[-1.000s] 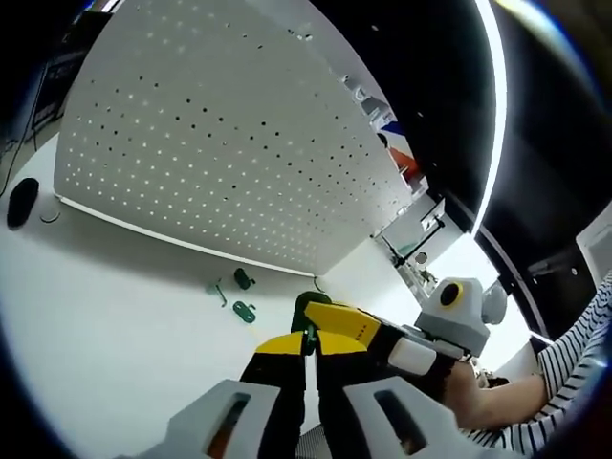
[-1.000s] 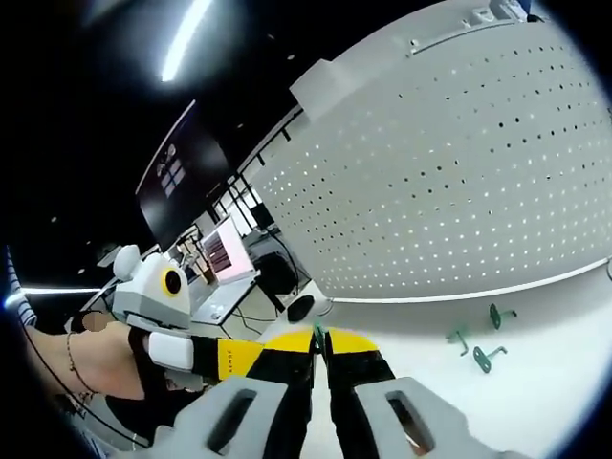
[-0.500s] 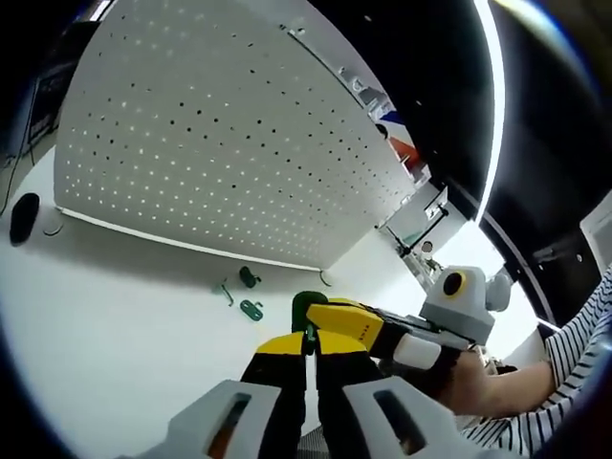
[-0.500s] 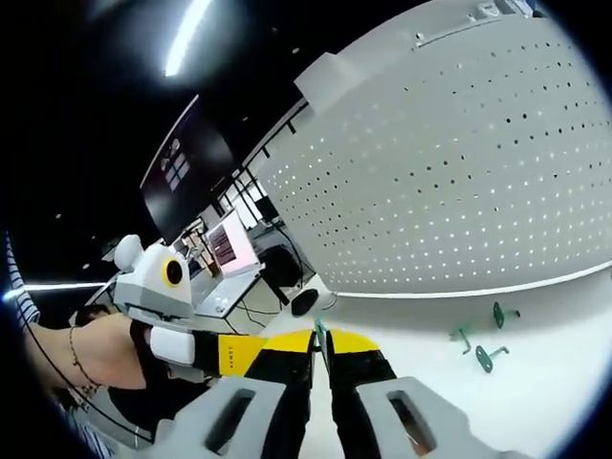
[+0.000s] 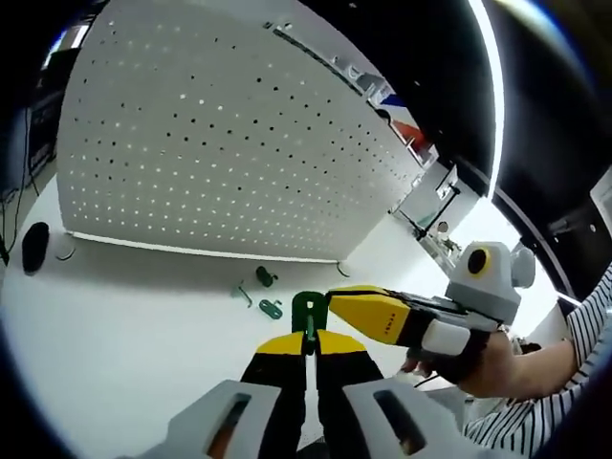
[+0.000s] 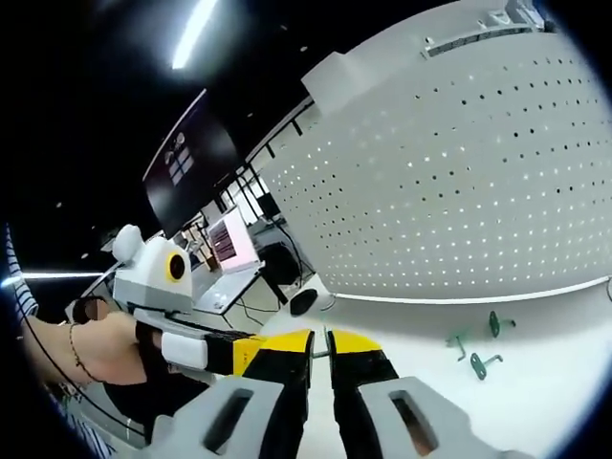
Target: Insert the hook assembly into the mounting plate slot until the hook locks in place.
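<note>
My left gripper (image 5: 308, 341) is closed on the green plate (image 5: 308, 308), held above the white desk (image 5: 124, 325). My right gripper (image 6: 319, 342) is slightly parted, holding nothing I can see. Loose green hooks (image 5: 262, 292) lie near the pegboard (image 5: 210, 143) edge, with open desk around.

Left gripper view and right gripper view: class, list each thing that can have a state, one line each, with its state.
Left gripper: shut on the green hook part.
Right gripper: jaws slightly apart, nothing seen between them.
Loose green parts: lying on the white table, not held.
Pegboard: standing upright, no hooks seen on it.
</note>
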A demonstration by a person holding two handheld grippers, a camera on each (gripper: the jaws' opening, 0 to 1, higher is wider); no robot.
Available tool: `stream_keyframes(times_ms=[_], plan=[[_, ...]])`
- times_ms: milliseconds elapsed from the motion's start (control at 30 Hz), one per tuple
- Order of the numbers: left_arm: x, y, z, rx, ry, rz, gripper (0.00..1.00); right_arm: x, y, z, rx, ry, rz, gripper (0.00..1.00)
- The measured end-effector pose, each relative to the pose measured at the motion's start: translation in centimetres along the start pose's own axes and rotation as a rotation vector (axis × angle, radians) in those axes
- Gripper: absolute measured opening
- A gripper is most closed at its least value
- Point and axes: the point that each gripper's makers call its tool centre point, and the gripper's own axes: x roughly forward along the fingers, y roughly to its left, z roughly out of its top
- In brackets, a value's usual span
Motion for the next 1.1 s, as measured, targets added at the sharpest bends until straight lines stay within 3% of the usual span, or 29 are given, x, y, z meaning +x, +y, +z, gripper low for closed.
stream_keyframes(times_ms=[133, 233, 433, 567, 767, 1100], plan=[[-0.3, 1.1, 0.6, 0.045, -0.030, 0.062, 0.01, -0.5, -0.3, 0.4, -0.029, 0.003, -0.029, 0.04], [-0.7, 1.9, 1.1, 0.131, -0.039, 0.128, 0.01, -1.2, -1.5, 0.4, -0.073, 0.023, -0.091, 0.04], [-1.2, 2.7, 2.9, 0.164, -0.113, 0.192, 0.01, -3.3, -5.4, -0.6, -0.213, 0.100, -0.266, 0.04], [-1.7, 3.5, 4.2, 0.197, -0.168, 0.249, 0.01, -4.9, -6.9, -0.2, -0.299, 0.100, -0.334, 0.04], [-2.8, 4.7, 6.5, 0.263, -0.252, 0.350, 0.01, -7.2, -9.3, -1.4, -0.267, 0.123, -0.415, 0.09], [-3.6, 5.4, 9.3, 0.289, -0.350, 0.423, 0.01, -10.1, -12.0, -1.9, -0.260, 0.107, -0.541, 0.23]])
